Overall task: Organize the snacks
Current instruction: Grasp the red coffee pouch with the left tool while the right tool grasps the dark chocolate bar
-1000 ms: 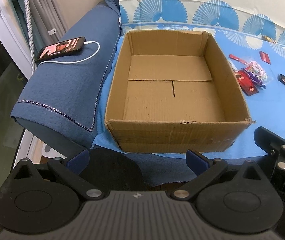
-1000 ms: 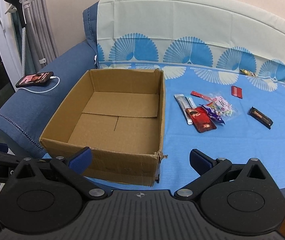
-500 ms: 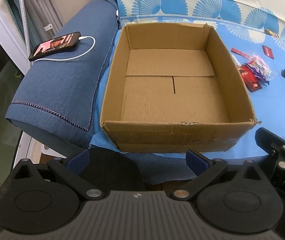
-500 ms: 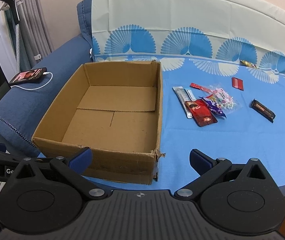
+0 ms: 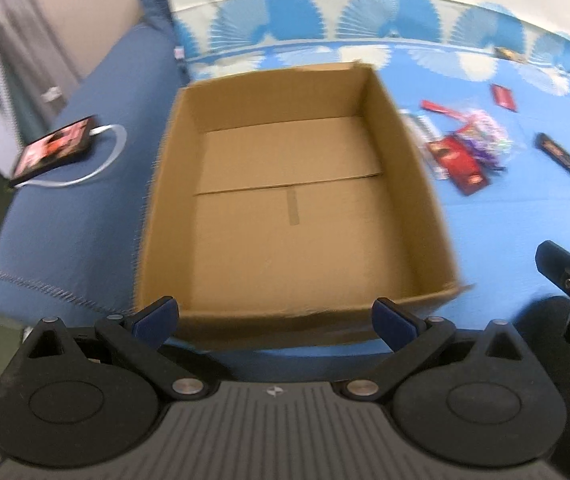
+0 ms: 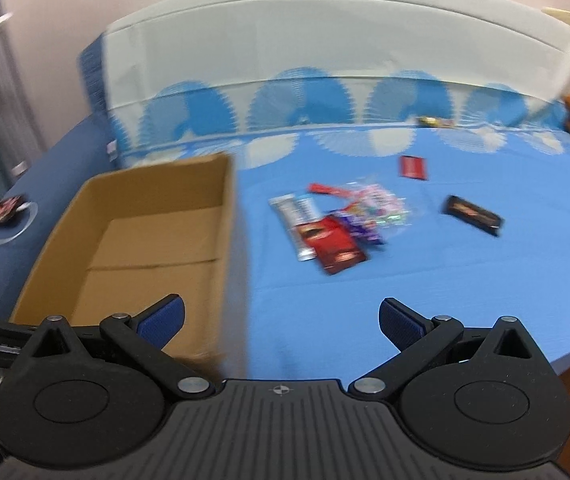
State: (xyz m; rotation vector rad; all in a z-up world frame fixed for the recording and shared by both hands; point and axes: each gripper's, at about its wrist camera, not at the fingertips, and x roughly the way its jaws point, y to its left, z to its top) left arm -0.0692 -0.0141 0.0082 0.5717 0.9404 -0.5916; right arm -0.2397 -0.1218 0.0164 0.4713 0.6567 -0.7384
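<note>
Red, silver and purple snack packets (image 6: 333,224) lie clustered on the blue sheet (image 6: 425,300), just right of the open cardboard box (image 5: 293,216). Left hand-held gripper (image 5: 277,318) and right hand-held gripper (image 6: 281,316) hover spread apart, holding nothing.

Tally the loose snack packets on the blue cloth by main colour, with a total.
Red: 3 (large packet, thin strip, small square)
Silver: 1
Black: 1
Clear multicoloured bag: 1
Purple: 1
Total: 7
</note>
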